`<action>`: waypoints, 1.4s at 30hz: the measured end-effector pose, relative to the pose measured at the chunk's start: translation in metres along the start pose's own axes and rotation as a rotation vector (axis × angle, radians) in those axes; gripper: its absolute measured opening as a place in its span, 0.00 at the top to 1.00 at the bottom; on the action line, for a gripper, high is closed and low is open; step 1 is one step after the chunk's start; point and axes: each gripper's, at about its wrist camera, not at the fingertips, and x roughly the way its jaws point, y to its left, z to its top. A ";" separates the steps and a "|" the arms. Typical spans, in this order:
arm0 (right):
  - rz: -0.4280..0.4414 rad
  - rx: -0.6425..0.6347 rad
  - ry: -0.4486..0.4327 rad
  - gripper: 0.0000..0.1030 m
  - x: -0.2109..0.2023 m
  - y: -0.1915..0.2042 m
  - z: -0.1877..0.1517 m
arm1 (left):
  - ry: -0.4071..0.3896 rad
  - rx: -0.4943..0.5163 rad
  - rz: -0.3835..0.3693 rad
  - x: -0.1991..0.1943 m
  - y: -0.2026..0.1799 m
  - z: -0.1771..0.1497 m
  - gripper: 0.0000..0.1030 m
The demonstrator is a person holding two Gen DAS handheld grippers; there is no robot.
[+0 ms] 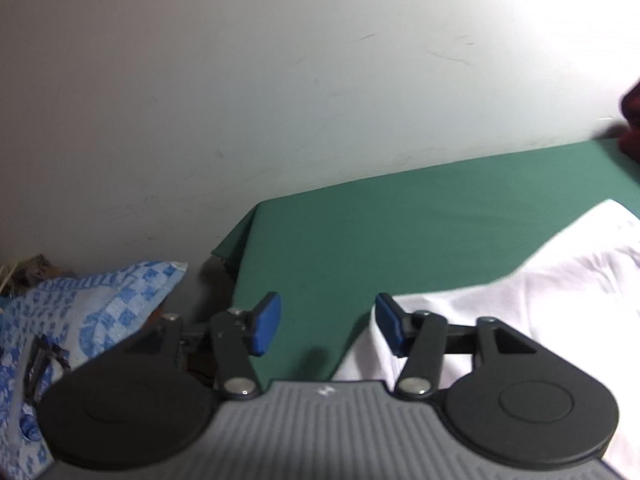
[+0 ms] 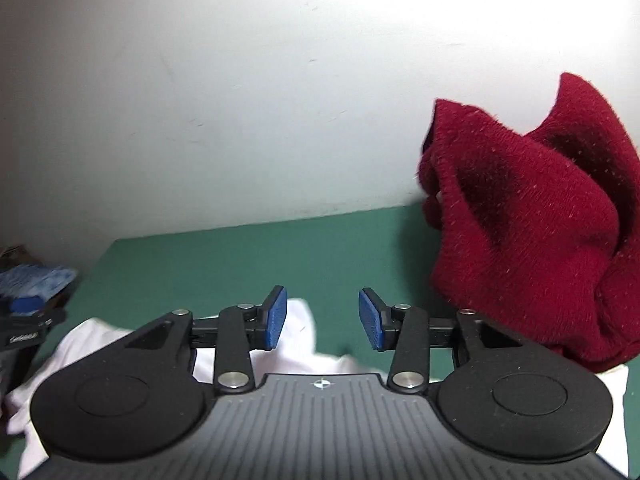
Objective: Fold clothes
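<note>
A white garment (image 1: 520, 292) lies on the green table cloth (image 1: 360, 240), at the right of the left wrist view. My left gripper (image 1: 327, 326) is open and empty, just above the garment's left edge. In the right wrist view the white garment (image 2: 296, 344) lies under and in front of my right gripper (image 2: 322, 320), which is open and empty. A dark red fuzzy garment (image 2: 532, 232) is heaped at the right, close beside the right finger.
A white wall (image 1: 280, 80) stands right behind the table. A blue-and-white checked cloth (image 1: 92, 308) lies off the table's left end. The green cloth (image 2: 240, 260) stretches to the wall. The other gripper (image 2: 24, 328) shows at the left edge.
</note>
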 end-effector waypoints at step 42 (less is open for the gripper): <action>-0.157 0.199 0.186 0.86 -0.146 0.011 -0.167 | 0.053 -0.135 0.089 -0.128 0.054 -0.111 0.33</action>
